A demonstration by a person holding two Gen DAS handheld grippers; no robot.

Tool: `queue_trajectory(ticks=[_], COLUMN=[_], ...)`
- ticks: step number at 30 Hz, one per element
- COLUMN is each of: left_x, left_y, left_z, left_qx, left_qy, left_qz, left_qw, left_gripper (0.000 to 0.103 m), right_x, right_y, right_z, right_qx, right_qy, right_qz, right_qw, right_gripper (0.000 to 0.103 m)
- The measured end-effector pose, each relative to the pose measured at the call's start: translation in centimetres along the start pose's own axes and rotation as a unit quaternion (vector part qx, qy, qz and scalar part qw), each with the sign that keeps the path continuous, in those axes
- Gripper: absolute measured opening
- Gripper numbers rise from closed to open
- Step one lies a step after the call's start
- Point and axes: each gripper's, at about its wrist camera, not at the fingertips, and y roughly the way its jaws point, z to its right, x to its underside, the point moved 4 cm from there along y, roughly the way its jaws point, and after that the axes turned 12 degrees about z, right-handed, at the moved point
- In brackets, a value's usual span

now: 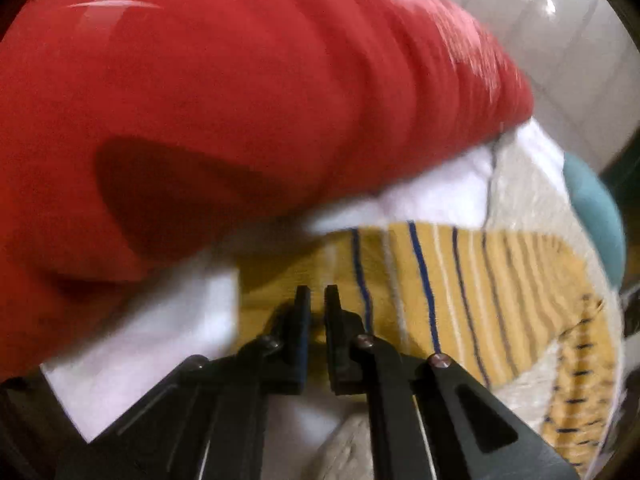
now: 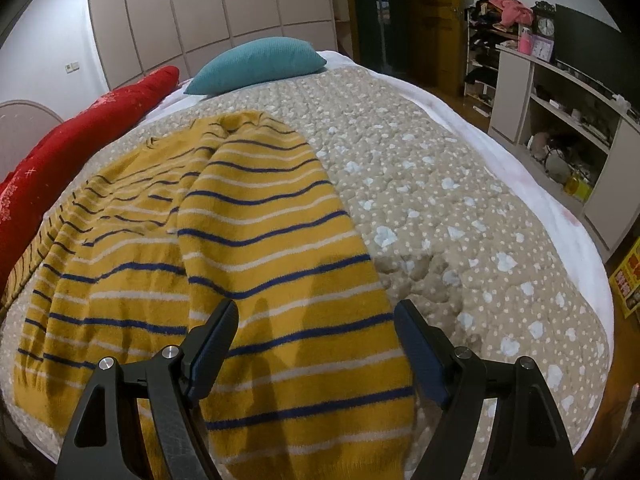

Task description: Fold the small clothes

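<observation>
On a bed covered by a beige dotted quilt (image 2: 460,208), a yellow sweater with blue and white stripes (image 2: 256,240) lies spread, one sleeve folded across its body. A long red bolster (image 2: 80,136) runs along the far side, a teal pillow (image 2: 260,64) at the head. The right gripper (image 2: 316,344) hovers over the folded sleeve, fingers wide, holding nothing. The left gripper (image 1: 318,300), blurred, has its fingers nearly together, apparently empty. Likely risk: pinching one layer only, dragging the sleeve askew.
</observation>
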Motion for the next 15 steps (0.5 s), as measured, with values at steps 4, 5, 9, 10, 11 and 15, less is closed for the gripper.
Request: queue_trajectory(ticks=[4,5,9,10,11,15], left_x=[0.3,0.7,3.3,3.9,4.5,4.5], left_y=[-3.9,-4.6,-5.7,-5.2,-4.3,-1.0], left_z=[-3.1,-3.6,-4.1,-3.8,-3.3,-0.9], left_qx=[0.053,0.069,0.111,0.113,0.112,0.105], left_qy=[-0.091,-0.112,-0.14,-0.135,-0.13,-0.133], left_qz=[0.019,0.019,-0.005,-0.019,-0.033,-0.041], left_qw=[0.9943,0.9911,0.9838,0.9842,0.9847,0.9847], left_gripper=[0.069,0.069,0.071,0.071,0.071,0.071], right_x=[-0.1,0.0,0.5,0.6,0.6,0.4], right_y=[0.4,0.7,1.6,1.6,1.5,0.9], right_z=[-0.3,-0.4,-1.1,-1.3,-1.5,-1.7], right_qx=[-0.003,-0.006,-0.01,-0.009,-0.008,-0.013], right_qy=[-0.001,0.002,0.001,-0.002,-0.005,-0.007], right_qz=[0.002,-0.002,-0.01,-0.009,-0.008,-0.005], right_qw=[1.0,1.0,1.0,1.0,1.0,1.0], right_gripper=[0.084,0.084,0.084,0.084,0.084,0.084])
